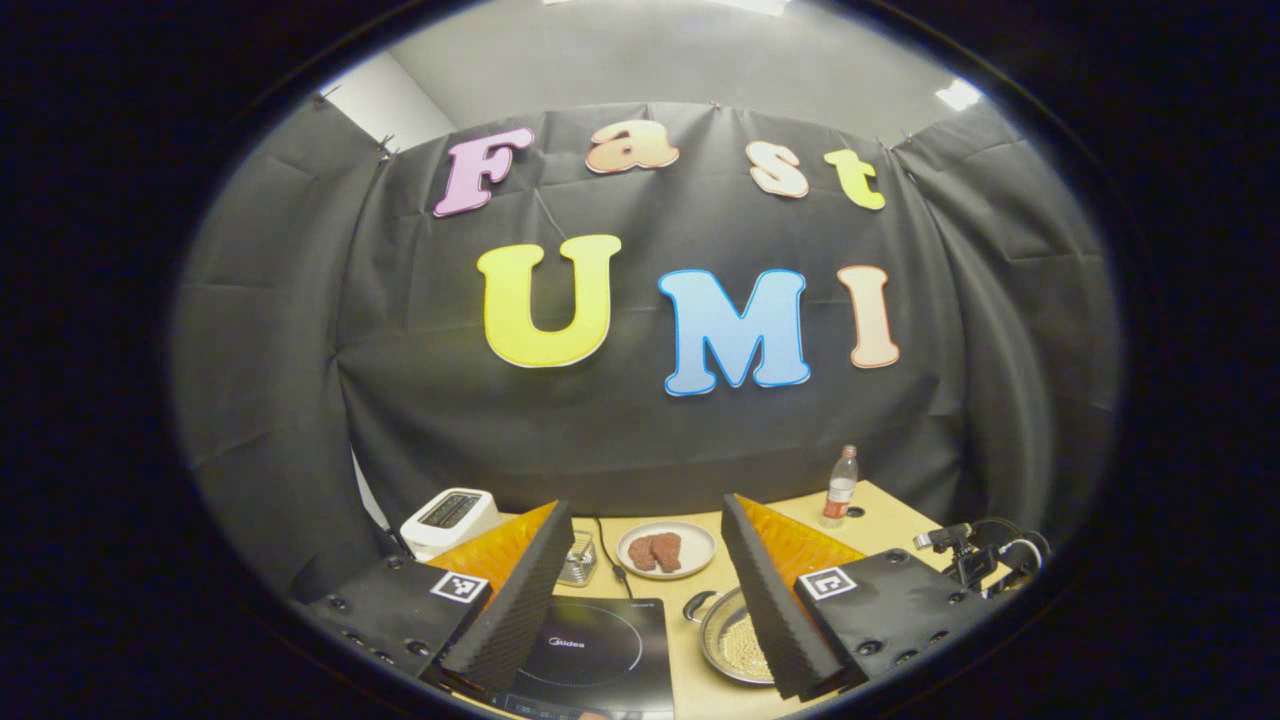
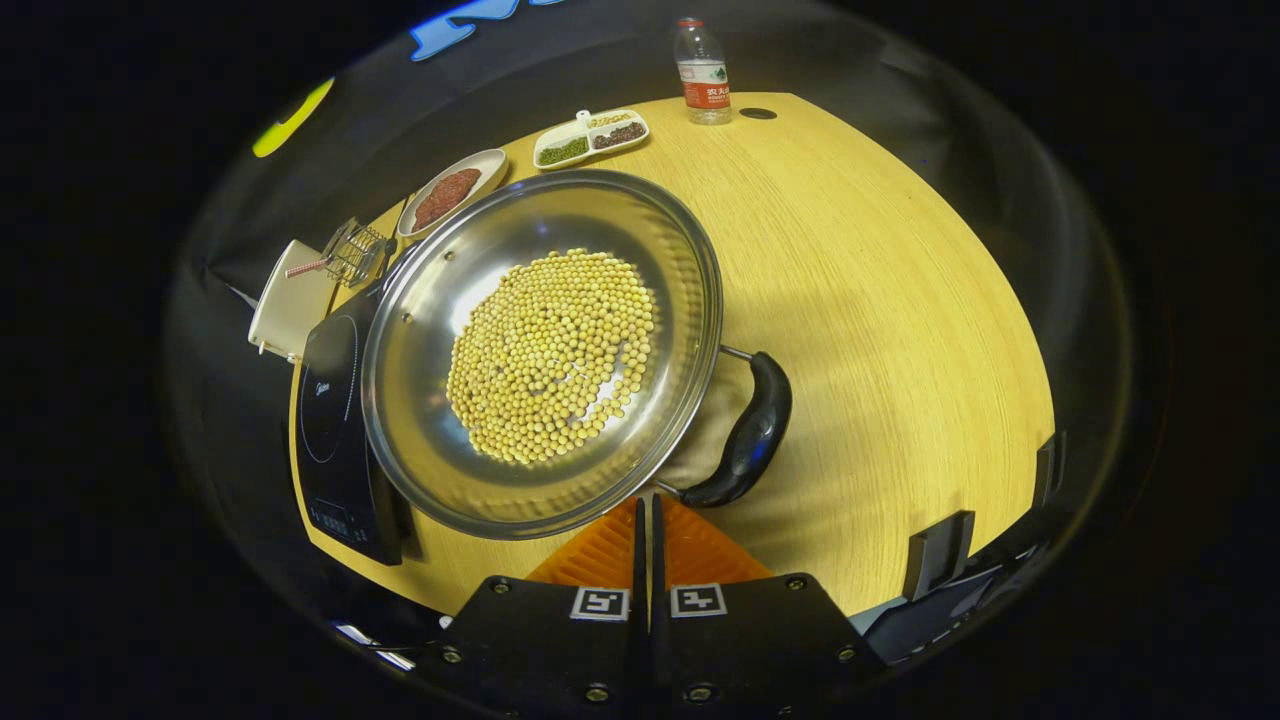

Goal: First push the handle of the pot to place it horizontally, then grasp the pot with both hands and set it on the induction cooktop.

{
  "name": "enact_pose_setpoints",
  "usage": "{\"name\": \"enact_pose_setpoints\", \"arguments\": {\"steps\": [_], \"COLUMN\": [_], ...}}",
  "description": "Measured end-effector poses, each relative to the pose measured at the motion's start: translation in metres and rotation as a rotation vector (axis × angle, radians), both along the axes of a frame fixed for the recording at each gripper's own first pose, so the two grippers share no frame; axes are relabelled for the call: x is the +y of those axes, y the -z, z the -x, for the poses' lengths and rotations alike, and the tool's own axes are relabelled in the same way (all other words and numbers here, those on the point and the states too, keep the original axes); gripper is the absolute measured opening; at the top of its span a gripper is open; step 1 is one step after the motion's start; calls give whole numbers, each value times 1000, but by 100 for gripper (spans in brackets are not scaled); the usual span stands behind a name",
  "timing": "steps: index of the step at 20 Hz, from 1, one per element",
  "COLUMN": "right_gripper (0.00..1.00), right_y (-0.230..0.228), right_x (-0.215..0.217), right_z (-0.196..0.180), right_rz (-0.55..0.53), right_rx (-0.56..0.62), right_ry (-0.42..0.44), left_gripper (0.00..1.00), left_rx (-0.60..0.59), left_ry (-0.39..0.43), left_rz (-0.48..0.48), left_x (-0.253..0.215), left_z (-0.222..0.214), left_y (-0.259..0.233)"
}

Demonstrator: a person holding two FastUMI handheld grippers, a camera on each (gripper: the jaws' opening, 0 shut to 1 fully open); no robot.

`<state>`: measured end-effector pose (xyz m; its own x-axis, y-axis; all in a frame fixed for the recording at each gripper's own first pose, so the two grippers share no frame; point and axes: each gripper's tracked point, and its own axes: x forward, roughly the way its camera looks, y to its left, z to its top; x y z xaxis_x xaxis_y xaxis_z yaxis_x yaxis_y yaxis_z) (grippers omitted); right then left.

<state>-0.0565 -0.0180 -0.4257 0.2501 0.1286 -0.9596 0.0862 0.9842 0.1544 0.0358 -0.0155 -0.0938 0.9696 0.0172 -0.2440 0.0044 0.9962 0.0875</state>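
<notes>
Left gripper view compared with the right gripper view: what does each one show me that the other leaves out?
The left gripper view adds the booth's upper wall, a ceiling light and the left claw, held open. The right gripper view adds a divided dish of grains, the pot's black handle and the right claw, shut. Both share the pot, induction cooktop, plate of meat, bottle and white appliance.
</notes>
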Motion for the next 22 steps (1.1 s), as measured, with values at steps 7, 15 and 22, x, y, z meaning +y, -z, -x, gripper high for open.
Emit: {"name": "enact_pose_setpoints", "arguments": {"steps": [7, 15, 22], "right_gripper": [1, 1, 1], "right_y": [2, 6, 10], "right_x": [-23, -45, -57], "right_z": [-20, -50, -74], "right_rz": [22, 35, 35], "right_rx": [-14, -30, -46], "right_ry": [-1, -35, -81], "left_gripper": [99, 99, 96], "left_rx": [2, 5, 11], "left_ry": [-7, -30, -84], "left_rz": [-22, -46, -52], "left_x": [-10, -24, -29], "left_z": [-4, -3, 3], "left_y": [-1, -1, -2]}}
